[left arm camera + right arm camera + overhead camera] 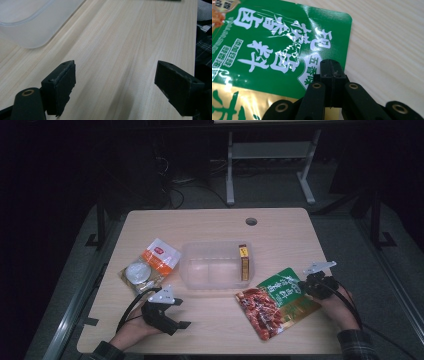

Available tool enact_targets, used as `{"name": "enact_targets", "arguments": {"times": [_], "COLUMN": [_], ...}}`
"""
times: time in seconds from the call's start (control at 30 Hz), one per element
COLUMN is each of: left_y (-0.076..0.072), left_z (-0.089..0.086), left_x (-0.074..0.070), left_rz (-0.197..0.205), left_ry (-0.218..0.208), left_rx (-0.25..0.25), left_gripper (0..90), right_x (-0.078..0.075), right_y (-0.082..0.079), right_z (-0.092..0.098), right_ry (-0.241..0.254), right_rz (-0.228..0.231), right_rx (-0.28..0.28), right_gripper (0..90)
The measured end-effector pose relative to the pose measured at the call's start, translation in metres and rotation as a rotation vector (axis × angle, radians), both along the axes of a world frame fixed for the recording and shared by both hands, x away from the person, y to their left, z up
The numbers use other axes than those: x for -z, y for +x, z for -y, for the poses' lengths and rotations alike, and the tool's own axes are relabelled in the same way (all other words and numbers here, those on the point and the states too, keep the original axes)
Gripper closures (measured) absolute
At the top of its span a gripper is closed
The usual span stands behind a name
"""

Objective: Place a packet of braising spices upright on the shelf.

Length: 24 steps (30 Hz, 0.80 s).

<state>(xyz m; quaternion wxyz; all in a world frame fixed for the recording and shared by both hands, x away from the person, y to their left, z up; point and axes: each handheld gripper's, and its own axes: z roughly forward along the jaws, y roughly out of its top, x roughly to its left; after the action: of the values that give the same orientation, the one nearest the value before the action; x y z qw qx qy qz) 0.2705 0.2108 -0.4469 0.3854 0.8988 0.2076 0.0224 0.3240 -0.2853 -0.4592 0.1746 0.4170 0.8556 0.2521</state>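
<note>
Your left gripper [113, 87] hangs just over the pale wooden table [120, 45] with its two black jaws standing wide apart and only bare wood between them. At the upper left sits a rounded corner of the translucent plastic container [32, 22], well ahead of the jaws.

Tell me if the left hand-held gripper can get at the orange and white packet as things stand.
Probably yes. The left hand-held gripper rests open on the table with nothing between its jaws, and the orange and white packet lies just beyond it, with bare wood between. The clear tub sits off to the side.
</note>
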Motion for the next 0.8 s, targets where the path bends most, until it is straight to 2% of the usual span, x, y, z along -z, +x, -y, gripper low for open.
{"name": "enact_targets", "arguments": {"times": [0.17,0.4,0.67,0.8], "left_y": [0.000,-0.002,-0.006,-0.005], "left_z": [0.000,0.002,0.007,0.008], "left_x": [0.000,0.000,-0.001,0.001], "left_rz": [0.008,0.008,0.003,0.000], "left_ry": [0.001,0.011,0.035,0.028], "left_rx": [0.004,0.023,0.045,0.032], "left_gripper": [16.6,16.6,12.6,12.8], "right_x": [0.000,-0.003,-0.004,-0.005], "right_y": [-0.013,-0.028,-0.031,-0.033], "right_z": [-0.003,-0.025,-0.045,-0.054], "right_ry": [0.026,-0.003,-0.011,-0.008], "right_rz": [-0.010,-0.033,-0.049,-0.056], "right_rx": [-0.012,-0.083,-0.154,-0.189], "right_gripper": [89.8,89.8,89.8,89.8]}}
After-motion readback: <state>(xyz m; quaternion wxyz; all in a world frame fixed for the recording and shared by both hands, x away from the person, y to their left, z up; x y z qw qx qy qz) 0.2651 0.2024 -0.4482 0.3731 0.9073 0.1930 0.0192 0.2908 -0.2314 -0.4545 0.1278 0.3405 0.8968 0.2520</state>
